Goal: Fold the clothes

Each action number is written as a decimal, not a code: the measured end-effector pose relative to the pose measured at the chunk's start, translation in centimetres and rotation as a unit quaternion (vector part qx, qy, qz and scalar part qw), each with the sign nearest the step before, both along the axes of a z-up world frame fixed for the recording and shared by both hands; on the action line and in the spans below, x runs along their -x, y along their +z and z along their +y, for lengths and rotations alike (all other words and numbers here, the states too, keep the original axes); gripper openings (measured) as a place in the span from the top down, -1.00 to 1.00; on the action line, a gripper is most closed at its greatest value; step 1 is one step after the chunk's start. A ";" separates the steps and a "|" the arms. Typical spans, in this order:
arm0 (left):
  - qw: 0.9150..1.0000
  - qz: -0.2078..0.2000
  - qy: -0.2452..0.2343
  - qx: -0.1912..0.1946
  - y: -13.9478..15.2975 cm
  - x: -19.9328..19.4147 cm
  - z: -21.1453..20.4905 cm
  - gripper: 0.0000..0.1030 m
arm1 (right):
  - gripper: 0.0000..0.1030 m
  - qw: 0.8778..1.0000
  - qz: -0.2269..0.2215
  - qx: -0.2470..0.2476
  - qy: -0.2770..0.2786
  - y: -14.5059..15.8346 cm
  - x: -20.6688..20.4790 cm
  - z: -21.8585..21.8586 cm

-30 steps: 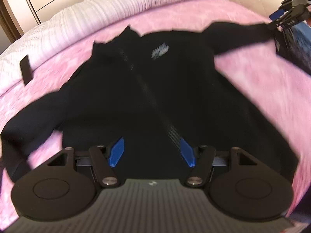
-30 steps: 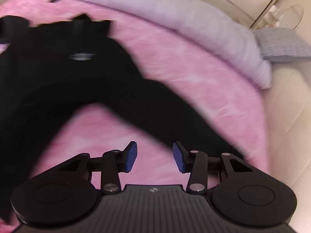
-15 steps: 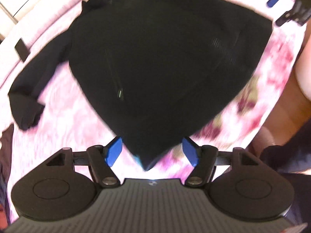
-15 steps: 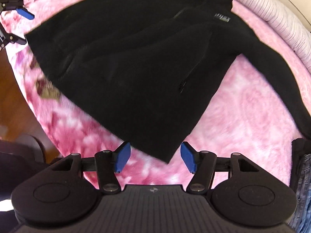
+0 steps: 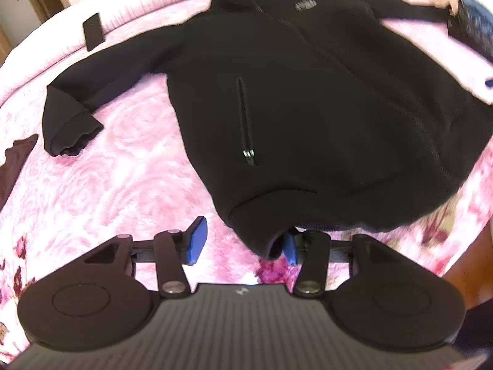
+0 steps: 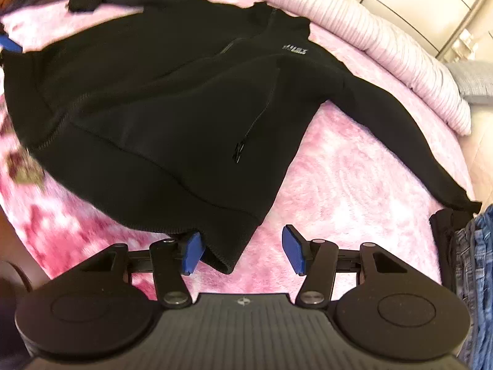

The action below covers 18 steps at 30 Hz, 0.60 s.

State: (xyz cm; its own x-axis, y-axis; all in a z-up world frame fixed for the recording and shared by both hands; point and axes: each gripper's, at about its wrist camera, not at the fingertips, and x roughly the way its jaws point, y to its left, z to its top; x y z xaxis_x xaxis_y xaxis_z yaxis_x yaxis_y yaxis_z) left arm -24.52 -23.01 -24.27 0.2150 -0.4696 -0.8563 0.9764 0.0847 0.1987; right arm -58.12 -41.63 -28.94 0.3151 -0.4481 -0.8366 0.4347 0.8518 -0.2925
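One black jacket [image 5: 308, 108]; two hand-held grippers: left [image 5: 243, 243], right [image 6: 243, 252].

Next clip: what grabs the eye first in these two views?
A black jacket lies spread front-up, sleeves out, on a fluffy pink blanket, filling both views. The open left gripper and open right gripper each sit at a bottom hem corner. Folded jeans lie at the far right.

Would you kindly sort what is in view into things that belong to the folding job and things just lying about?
For the job:
black jacket
left gripper, open
right gripper, open
pink blanket

Lying about:
jeans
dark flat object
grey pillow
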 end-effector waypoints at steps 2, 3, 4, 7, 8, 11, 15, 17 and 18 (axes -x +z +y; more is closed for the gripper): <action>1.000 -0.003 0.001 -0.007 -0.9 0.6 -0.4 0.11 | 0.08 1.000 0.000 -0.002 0.001 -0.8 -0.1 0.0; 1.000 -0.001 0.007 -0.009 -1.3 0.6 -0.5 0.15 | 0.23 1.000 -0.003 -0.003 0.000 -1.2 -0.1 -0.2; 1.000 0.004 0.014 -0.006 -1.6 0.6 -0.7 0.33 | 0.37 1.000 -0.011 -0.004 -0.003 -1.3 0.0 -0.4; 0.999 0.014 0.051 0.012 -1.0 -0.1 -0.7 0.70 | 0.92 1.000 -0.030 0.006 -0.007 -0.7 0.0 -0.5; 0.998 0.011 0.055 0.015 -0.4 -0.1 -0.7 0.72 | 0.94 0.999 -0.029 0.007 -0.015 -0.1 0.3 -0.8; 0.998 0.002 0.060 0.019 1.7 -0.2 -0.6 0.77 | 0.98 0.998 -0.028 -0.004 -0.062 1.9 2.0 -1.9; 0.997 -0.012 0.082 -0.010 2.0 0.5 0.1 1.00 | 0.98 0.997 -0.004 -0.021 -0.079 1.9 4.5 -2.1; 0.993 -0.004 0.117 -0.035 0.6 -0.2 1.0 1.00 | 0.98 0.996 0.008 -0.032 -0.082 0.9 4.9 -1.9; 0.990 0.001 0.131 -0.045 -0.1 -0.5 1.5 1.00 | 0.97 0.996 0.008 -0.035 -0.082 0.6 4.8 -1.9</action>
State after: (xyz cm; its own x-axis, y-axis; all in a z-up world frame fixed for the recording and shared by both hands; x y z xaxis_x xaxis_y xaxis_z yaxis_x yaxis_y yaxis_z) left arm -24.02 -21.50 -24.32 0.3171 -0.3197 -0.8929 0.9240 0.3165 0.2148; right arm -62.90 -43.55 -28.30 0.2287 -0.4321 -0.8724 0.5647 0.7888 -0.2427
